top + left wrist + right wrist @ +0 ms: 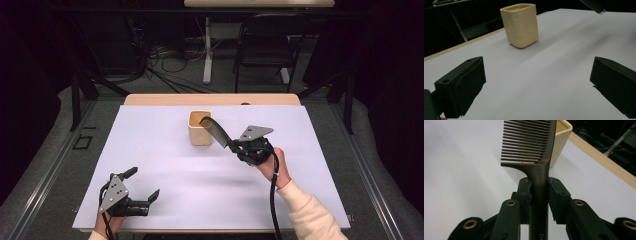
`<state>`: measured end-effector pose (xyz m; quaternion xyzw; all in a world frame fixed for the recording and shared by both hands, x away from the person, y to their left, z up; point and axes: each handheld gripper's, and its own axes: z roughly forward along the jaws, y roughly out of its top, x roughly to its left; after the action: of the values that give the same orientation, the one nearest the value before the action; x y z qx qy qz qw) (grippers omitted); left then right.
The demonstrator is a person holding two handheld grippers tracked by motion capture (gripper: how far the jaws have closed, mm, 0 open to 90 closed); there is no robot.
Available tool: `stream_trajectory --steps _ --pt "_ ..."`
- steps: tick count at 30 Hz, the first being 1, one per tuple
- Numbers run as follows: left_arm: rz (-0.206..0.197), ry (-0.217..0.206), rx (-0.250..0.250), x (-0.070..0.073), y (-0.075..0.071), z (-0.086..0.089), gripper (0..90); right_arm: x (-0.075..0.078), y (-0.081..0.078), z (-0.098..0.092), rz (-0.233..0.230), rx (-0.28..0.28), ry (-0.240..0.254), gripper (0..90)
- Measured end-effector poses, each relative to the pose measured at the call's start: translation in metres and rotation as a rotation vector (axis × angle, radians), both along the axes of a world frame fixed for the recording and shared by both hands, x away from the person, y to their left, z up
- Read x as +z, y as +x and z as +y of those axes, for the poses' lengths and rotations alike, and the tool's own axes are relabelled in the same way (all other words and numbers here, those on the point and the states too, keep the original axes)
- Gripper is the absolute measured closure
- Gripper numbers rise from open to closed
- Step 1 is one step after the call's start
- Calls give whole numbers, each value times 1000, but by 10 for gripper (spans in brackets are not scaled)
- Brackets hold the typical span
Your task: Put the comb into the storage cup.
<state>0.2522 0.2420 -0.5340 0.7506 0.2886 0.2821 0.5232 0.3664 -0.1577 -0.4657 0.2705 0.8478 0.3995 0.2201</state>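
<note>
While the right gripper (234, 145) clamps the comb (216, 131) over the cup's (200, 134) rim, the left gripper (141, 184) rests released on wide bare white table (165, 170).

Open table (165, 190) around cup (200, 131)

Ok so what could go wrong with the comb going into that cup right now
The comb is tilted, its tip at the cup's rim, so pushing on could tip or slide the light, unsteadied cup; the left gripper rests open, well away. The right gripper holds only the handle, so the comb might pivot.
</note>
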Motion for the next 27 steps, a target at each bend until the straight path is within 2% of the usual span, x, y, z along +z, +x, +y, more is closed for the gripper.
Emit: stream_trajectory --steps 12,27 --pt "-3 -3 2 0 0 0 2 11 12 4 -8 -10 7 725" --pt "5 -6 -4 0 0 0 2 16 30 18 -13 -10 25 725"
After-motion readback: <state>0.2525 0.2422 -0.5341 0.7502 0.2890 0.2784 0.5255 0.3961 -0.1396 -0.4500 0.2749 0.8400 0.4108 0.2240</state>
